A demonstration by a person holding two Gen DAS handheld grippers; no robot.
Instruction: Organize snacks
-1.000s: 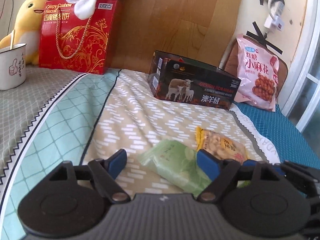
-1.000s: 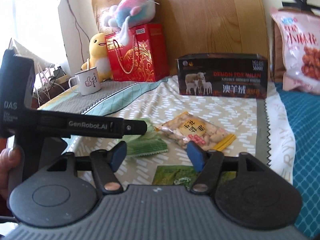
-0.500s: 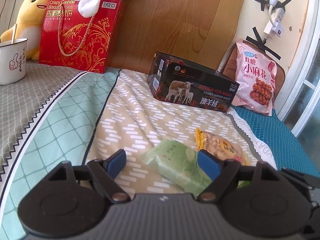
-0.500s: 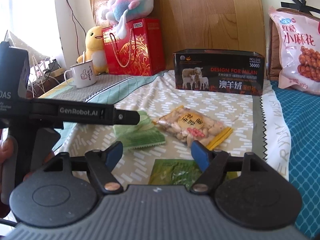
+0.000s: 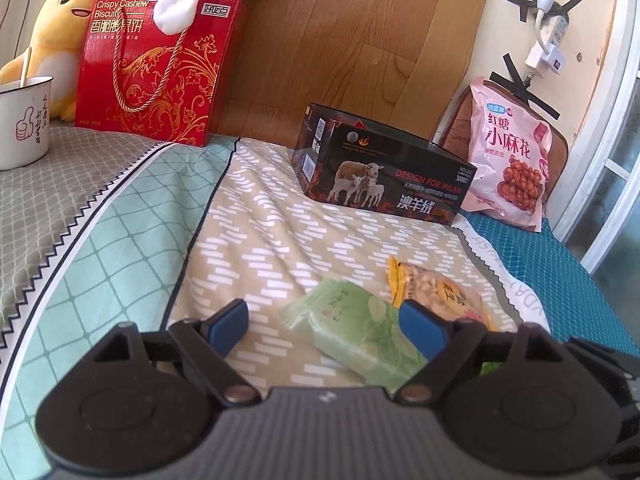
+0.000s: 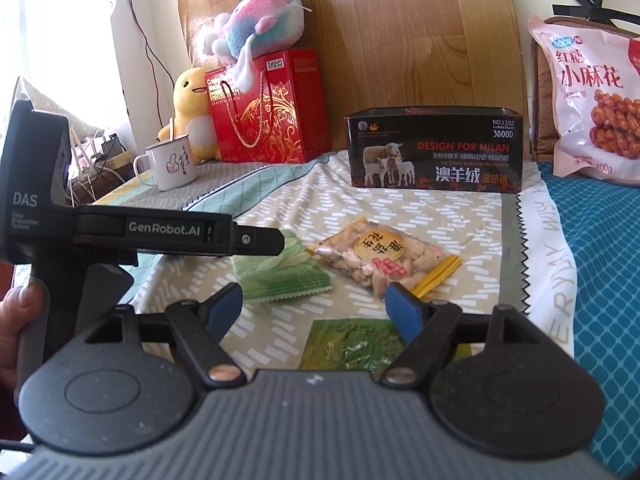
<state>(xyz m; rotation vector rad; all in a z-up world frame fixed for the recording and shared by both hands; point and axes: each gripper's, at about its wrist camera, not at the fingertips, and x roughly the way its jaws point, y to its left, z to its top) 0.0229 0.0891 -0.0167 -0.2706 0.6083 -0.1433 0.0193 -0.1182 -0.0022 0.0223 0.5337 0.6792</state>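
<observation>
surface: a bed (image 5: 256, 216) w/ patchwork sheet, beige dash print in the middle, mint grid + grey zigzag to the left, teal mesh cover on the right
room: wood-look headboard (image 5: 360, 40) behind, cream wall w/ black tape strips & a power strip (image 5: 554, 28)
left claw (image 5: 326, 326): spread, jaws have just been opening, nothing pinched; light green packet (image 5: 352, 328) lies on the sheet btwn the fingers, pads not on it
right claw (image 6: 316, 310): spread too, just been opening, empty; dark green packet (image 6: 352, 344) flat on the sheet under it
peanut bag (image 6: 384, 258): clear w/ yellow edge, just beside the light green packet, mid-bed
black box (image 6: 434, 150): sheep print, open top, near the headboard
pink snack bag (image 5: 510, 160): leaning upright at the right
other stuff: red gift box (image 5: 160, 68) w/ plush on top, yellow duck toy (image 5: 60, 20), white mug (image 5: 22, 124), all far left
in the way: left claw's handle crosses the right wrist view, covers part of the light green packet
</observation>
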